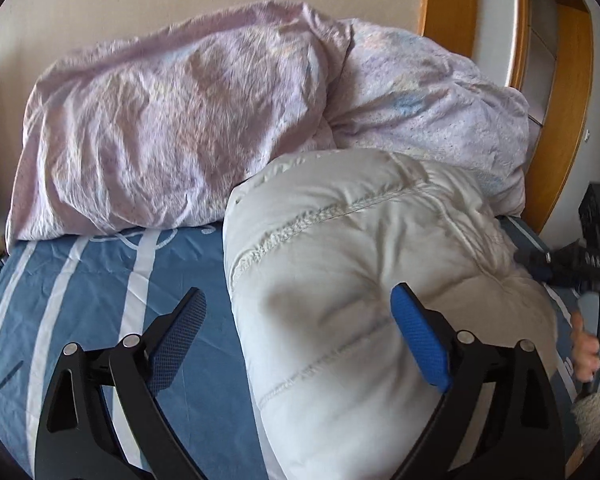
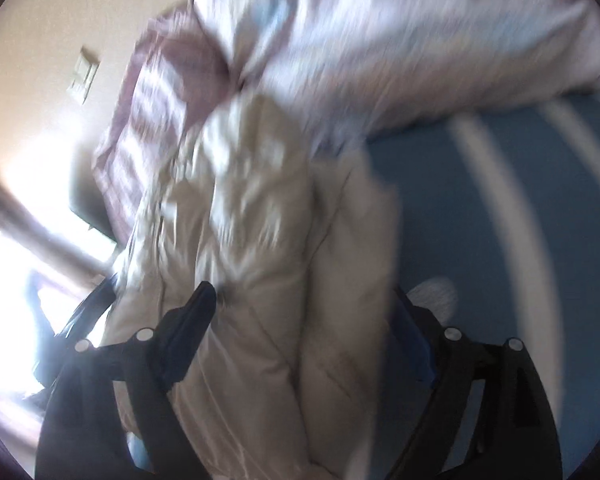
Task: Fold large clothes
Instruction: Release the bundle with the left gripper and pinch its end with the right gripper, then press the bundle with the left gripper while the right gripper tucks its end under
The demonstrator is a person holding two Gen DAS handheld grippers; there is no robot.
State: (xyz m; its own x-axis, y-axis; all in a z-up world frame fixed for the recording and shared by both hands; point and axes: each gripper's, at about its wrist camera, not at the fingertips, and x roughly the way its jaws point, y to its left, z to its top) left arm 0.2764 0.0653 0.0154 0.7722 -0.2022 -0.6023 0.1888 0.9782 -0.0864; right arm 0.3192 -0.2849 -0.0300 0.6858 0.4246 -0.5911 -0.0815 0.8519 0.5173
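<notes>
The puffy white quilted cloth jacket [image 1: 340, 280] is showing a smooth, faintly satiny shell with puckered stitching. The crinkled lilac cotton duvet [image 1: 180, 120] is looking matt, as is the blue striped bedsheet [image 1: 80, 280]. The orange-brown wooden door frame [image 1: 572, 120] is gleaming glossy.

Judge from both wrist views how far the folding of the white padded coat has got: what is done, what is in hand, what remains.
Done: the white padded coat already lies bunched into a thick roll on the blue striped sheet, in front of the lilac duvet. In hand: the left claw and right claw both stand open astride the bundle, gripping nothing. Left: it looks lumpy, so probably tightening and squaring. The right view is blurred.
</notes>
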